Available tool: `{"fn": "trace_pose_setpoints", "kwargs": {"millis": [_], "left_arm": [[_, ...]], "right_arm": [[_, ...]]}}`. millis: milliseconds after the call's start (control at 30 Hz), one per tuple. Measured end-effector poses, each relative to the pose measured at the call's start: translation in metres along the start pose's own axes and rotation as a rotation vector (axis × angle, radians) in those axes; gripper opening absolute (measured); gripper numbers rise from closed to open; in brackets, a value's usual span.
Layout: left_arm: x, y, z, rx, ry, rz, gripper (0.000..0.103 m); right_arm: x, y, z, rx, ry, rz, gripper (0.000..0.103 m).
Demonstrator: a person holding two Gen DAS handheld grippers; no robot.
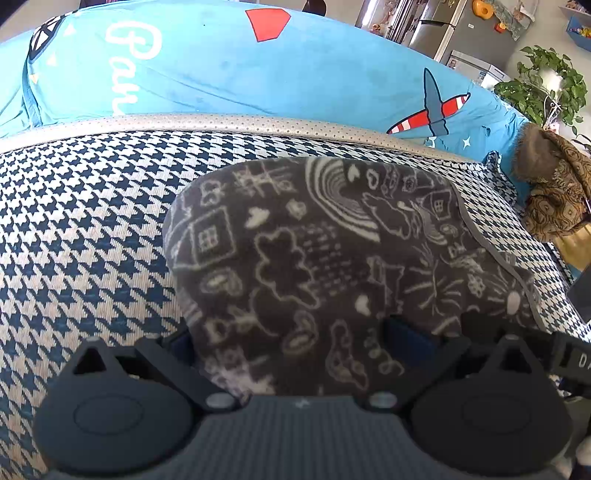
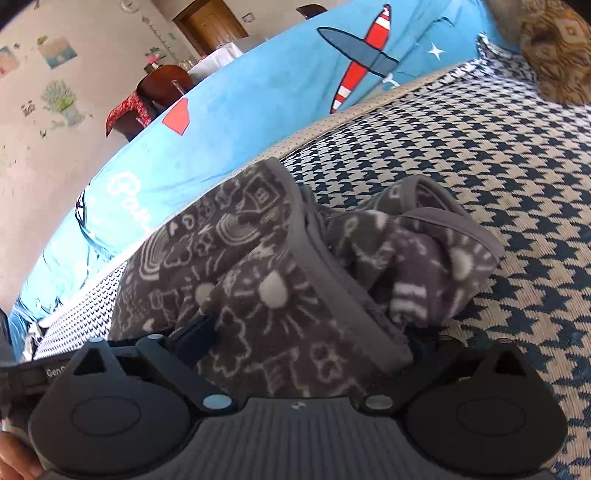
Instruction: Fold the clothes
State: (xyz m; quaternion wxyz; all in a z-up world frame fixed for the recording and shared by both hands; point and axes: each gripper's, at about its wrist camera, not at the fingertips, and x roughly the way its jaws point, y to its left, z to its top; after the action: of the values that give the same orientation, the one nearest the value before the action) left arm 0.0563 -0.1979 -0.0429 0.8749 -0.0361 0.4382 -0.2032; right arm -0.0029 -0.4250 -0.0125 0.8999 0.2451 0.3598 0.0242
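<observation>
Both grippers [image 1: 291, 332] [image 2: 314, 339] spread wide around the grey fleece garment [image 1: 314, 258], gripping nothing evident: keep edges aligned, layers flat.

Both the left gripper [image 1: 295, 334] and the right gripper [image 2: 314, 332] are held low, jaws seemingly spread wide.

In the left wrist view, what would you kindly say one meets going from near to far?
Left claw → grey patterned garment → houndstooth cushion → blue blanket → fridge.
</observation>
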Motion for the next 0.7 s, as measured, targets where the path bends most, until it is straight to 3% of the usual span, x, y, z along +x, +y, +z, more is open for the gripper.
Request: {"fn": "trace_pose_setpoints", "kwargs": {"millis": [100,200,367,533,700], "left_arm": [[-0.002,-0.006,-0.001,0.026,-0.01,0.026,0.103],[-0.008,-0.011,-0.003,0.047,-0.028,0.049,0.099],[-0.021,-0.017,-0.005,0.074,-0.062,0.078,0.084],[-0.034,-0.018,-0.004,0.069,-0.083,0.093,0.075],[-0.049,-0.013,-0.002,0.077,-0.116,0.165,0.074]], "right_arm": [[-0.001,0.005,-0.001,-0.013,-0.014,-0.023,0.102],[-0.004,0.008,-0.001,-0.028,-0.035,-0.041,0.091],[-0.016,0.015,0.003,-0.083,-0.093,-0.038,0.059],[-0.022,0.029,0.005,-0.136,-0.134,-0.012,0.049],[-0.022,0.048,0.003,-0.17,-0.142,0.058,0.045]]}}
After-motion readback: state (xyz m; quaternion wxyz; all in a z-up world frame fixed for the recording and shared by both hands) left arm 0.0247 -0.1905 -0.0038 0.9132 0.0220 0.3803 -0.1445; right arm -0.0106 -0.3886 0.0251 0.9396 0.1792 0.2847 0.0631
